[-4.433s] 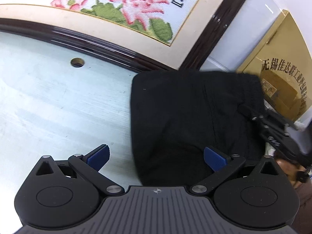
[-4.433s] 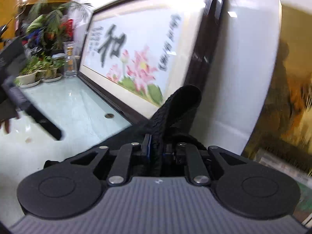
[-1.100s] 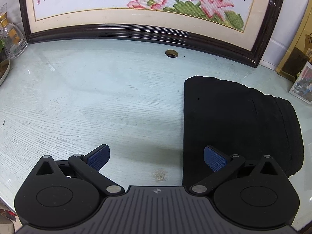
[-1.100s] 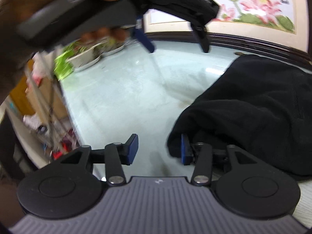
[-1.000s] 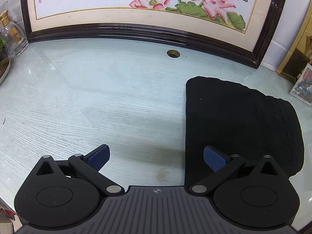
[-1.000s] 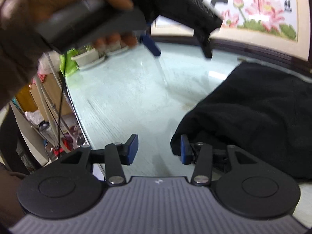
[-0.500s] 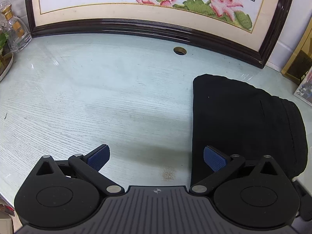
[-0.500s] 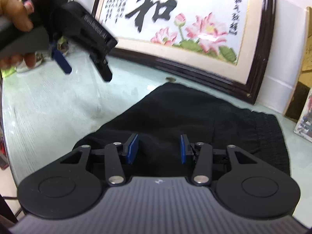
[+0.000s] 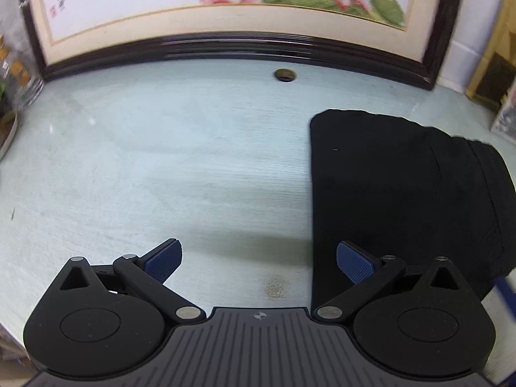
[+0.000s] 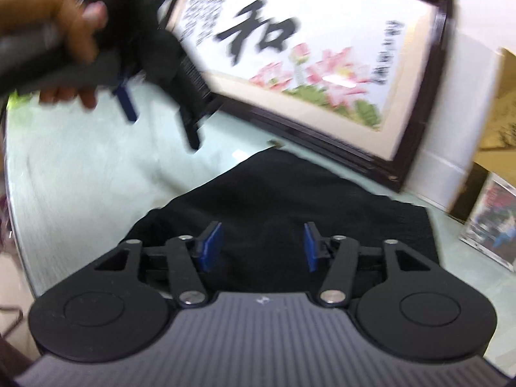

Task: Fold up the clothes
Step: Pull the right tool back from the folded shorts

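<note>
A folded black garment [image 9: 403, 193] lies flat on the pale table [image 9: 161, 167], right of centre in the left wrist view. My left gripper [image 9: 258, 262] hovers open over the garment's left edge, its right pad [image 9: 354, 266] above the cloth and its left pad above bare table. In the right wrist view the same garment [image 10: 290, 193] fills the middle. My right gripper [image 10: 260, 246] hangs over its near edge with jaws opening; the cloth lies beneath the pads and nothing is pinched between them. A hand [image 10: 54, 32] holds the left gripper [image 10: 161, 113] at the upper left.
A dark-framed flower embroidery [image 9: 258, 6] leans along the table's back edge. In front of it is a round cable hole [image 9: 284, 74]. A gold box and a photo [image 10: 490, 219] stand at the right, glassware and plants at the far left.
My right gripper has swung from the garment's near corner to face over the cloth, and its jaws have widened. The left gripper has hardly moved.
</note>
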Tool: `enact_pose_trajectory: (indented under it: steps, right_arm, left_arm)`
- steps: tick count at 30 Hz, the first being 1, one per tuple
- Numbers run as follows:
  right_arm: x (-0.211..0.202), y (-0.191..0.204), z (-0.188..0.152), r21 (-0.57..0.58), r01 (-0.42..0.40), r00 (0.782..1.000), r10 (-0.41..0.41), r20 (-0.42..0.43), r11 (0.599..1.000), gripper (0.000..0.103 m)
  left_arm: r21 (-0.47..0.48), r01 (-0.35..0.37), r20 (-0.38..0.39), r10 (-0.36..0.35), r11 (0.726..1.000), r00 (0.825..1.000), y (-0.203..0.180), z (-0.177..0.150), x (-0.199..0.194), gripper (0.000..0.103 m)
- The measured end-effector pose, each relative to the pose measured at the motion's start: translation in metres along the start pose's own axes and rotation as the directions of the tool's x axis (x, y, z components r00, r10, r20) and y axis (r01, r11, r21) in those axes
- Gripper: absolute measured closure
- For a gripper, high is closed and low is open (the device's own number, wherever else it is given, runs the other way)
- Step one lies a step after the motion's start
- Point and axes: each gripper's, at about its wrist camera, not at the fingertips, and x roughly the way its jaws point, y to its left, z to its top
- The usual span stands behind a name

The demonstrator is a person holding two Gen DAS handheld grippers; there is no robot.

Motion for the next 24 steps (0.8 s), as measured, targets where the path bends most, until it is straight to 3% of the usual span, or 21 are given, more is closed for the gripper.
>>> enact_pose_trajectory:
  steps: [8, 11, 12, 13, 14, 17, 24]
  right_arm:
    - [-0.036, -0.044, -0.007, 0.135, 0.122, 0.992, -0.124, 0.013, 0.983, 0.047]
    - [-0.046, -0.055, -0.008, 0.169, 0.154, 0.987, -0.159, 0.015, 0.974, 0.046]
    - [-0.048, -0.057, -0.009, 0.175, 0.161, 0.986, -0.166, 0.016, 0.971, 0.044]
    - [-0.051, -0.060, -0.010, 0.182, 0.167, 0.985, -0.173, 0.017, 0.969, 0.033]
    - [-0.053, -0.062, -0.011, 0.187, 0.171, 0.984, -0.178, 0.021, 0.967, 0.028]
    - [-0.057, -0.067, -0.014, 0.185, 0.161, 0.985, -0.171, 0.040, 0.970, 0.028]
    - [-0.055, -0.090, -0.012, 0.184, 0.104, 0.990, -0.119, 0.076, 0.977, 0.028]
  left_arm:
    - [0.069, 0.030, 0.126, -0.039, 0.997, 0.991, -0.037, 0.000, -0.014, 0.000]
    - [0.087, -0.013, 0.139, 0.001, 0.996, 0.990, -0.050, 0.001, -0.013, 0.000]
    - [0.098, -0.037, 0.139, 0.024, 0.994, 0.990, -0.054, 0.001, -0.012, 0.000]
    - [0.108, -0.063, 0.142, 0.047, 0.992, 0.989, -0.058, 0.000, -0.011, 0.000]
    - [0.112, -0.086, 0.152, 0.069, 0.990, 0.986, -0.060, 0.000, -0.011, 0.000]
    - [0.098, -0.123, 0.181, 0.104, 0.987, 0.978, -0.064, -0.003, -0.013, 0.000]
    - [0.012, -0.098, 0.167, 0.095, 0.995, 0.981, -0.064, -0.001, -0.019, 0.000]
